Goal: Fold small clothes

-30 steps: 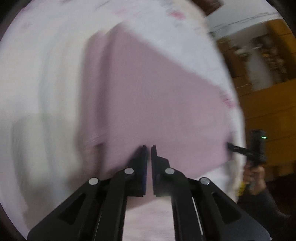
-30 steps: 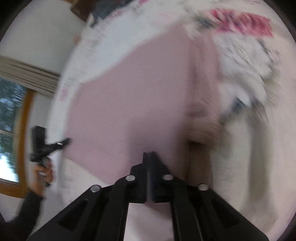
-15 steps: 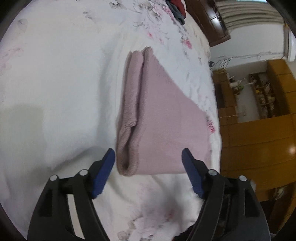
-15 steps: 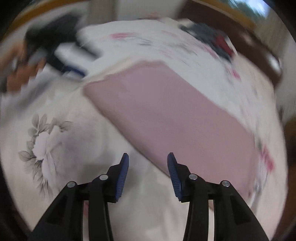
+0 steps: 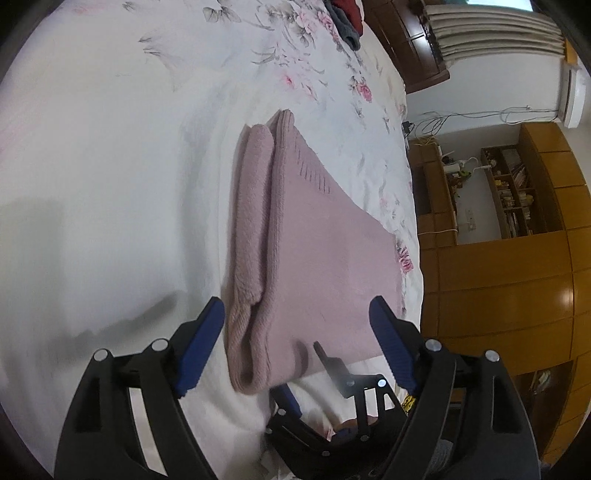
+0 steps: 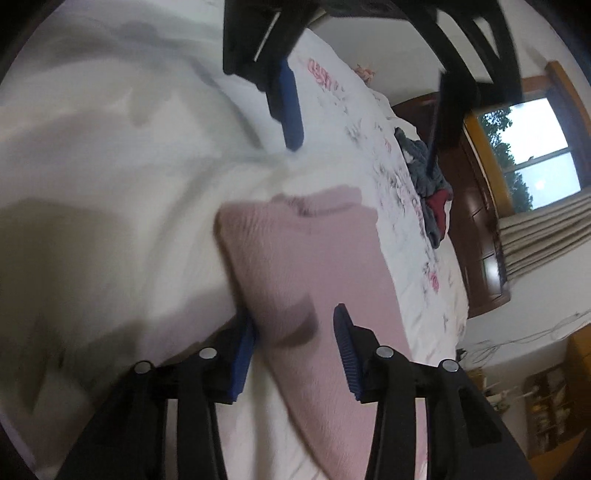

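Right wrist view smeared by motion blur, pink knit sweater (image 6: 317, 280) weave barely readable there, its near end cut off by bottom edge. Left gripper (image 6: 362, 122) cropped at top of that view, only fingers showing. Clothes pile (image 5: 345, 16) clipped at top edge. Shelf items (image 5: 513, 192) too tiny to identify.

A dusty-pink knit sweater (image 5: 310, 251) lies folded flat on the bed, a long slab with ribbed edges. In the left wrist view it runs from 6 o'clock toward 12, 1 rolled sleeve layer stacked along its 9 o'clock side, a stitched seam near the far end.
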Demonstrator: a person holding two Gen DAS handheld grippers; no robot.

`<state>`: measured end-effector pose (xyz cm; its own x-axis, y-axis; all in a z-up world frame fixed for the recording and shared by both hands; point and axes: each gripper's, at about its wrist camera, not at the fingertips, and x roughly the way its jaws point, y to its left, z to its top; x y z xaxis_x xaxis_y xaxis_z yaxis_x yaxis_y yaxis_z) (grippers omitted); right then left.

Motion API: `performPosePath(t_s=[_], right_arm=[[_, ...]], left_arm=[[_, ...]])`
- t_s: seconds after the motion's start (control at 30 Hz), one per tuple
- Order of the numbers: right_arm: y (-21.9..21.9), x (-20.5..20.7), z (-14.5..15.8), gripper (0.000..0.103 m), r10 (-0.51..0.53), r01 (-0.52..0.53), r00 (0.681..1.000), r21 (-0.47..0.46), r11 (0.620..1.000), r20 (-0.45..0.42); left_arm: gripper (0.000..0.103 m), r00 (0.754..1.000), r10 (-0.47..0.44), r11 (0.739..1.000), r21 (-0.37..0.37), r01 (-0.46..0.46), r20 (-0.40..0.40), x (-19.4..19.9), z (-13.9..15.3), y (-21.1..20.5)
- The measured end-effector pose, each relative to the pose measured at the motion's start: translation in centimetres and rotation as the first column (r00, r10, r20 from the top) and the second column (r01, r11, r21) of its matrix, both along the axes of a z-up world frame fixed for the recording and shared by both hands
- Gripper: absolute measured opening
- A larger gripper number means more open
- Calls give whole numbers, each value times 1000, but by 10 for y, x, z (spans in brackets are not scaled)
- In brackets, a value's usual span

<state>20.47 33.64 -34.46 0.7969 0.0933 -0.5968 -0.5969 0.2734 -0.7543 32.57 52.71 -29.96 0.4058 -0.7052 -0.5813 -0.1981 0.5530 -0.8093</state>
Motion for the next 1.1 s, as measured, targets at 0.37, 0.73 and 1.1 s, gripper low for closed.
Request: performPosePath(t_s=[0.37, 0.73, 1.1], right_arm=[[14, 25, 32, 10, -53, 61, 997, 153, 986, -53], [-5, 44, 70, 10, -87, 107, 993, 288, 951, -83], [-21, 51, 90, 10, -120, 157, 986, 383, 910, -120]], left_arm=[[84, 998, -21, 996, -85, 16, -56, 39, -9, 0], [74, 967, -138, 989, 24, 147, -215, 132, -37, -35], [24, 960, -141, 966, 176, 187, -242, 171, -16, -58]])
